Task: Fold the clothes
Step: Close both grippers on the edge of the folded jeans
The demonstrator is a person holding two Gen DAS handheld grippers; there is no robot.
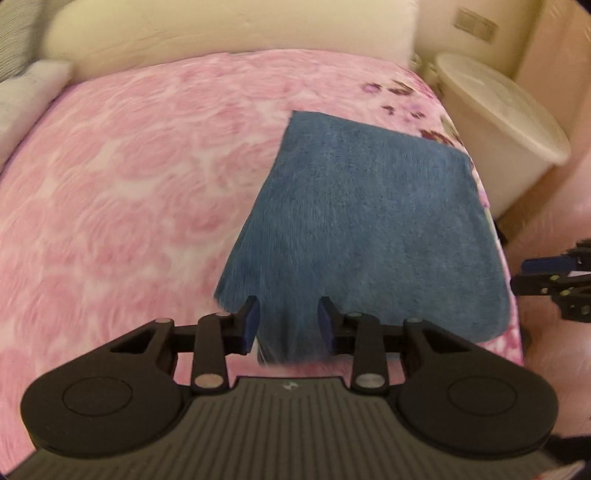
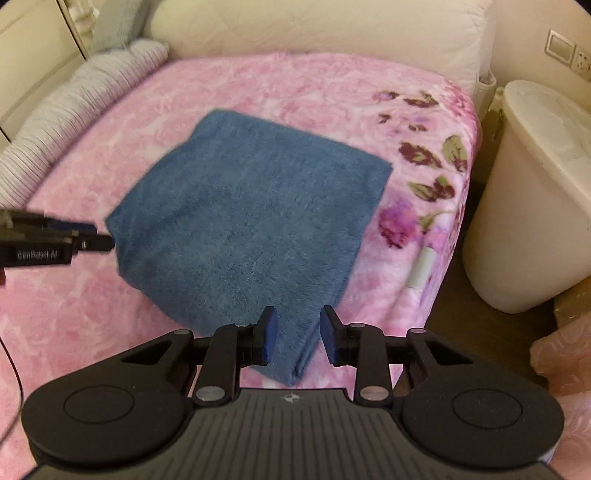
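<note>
- A blue towel (image 2: 243, 206) lies folded on a pink blanket (image 1: 122, 192) that covers the bed.
- The towel sits near the blanket's edge with the dark flowers (image 2: 421, 155), closer to that edge than to the middle of the bed.
- The left gripper (image 1: 288, 321) has a corner of the towel between its two blue pads (image 1: 252, 319). The cloth bunches up there, and the pads pinch it.
- In the right wrist view, the left gripper (image 2: 88, 236) touches the towel's left corner from the side.
- The right gripper (image 2: 295, 336) has the towel's near corner between its pads (image 2: 269, 336). The cloth hangs in a narrow fold there, and the pads pinch it.
- In the left wrist view, the right gripper (image 1: 546, 273) shows just past the towel's right edge.
- A big cream pillow (image 2: 314, 29) lies behind the towel, at the far end of the blanket.
- A grey striped cloth (image 2: 74, 118) lies along the blanket's left side, well apart from the towel.
- A white bin (image 2: 539, 192) with a lid stands on the floor beside the bed, past the flowers.
- The pictures are a bit blurry.
</note>
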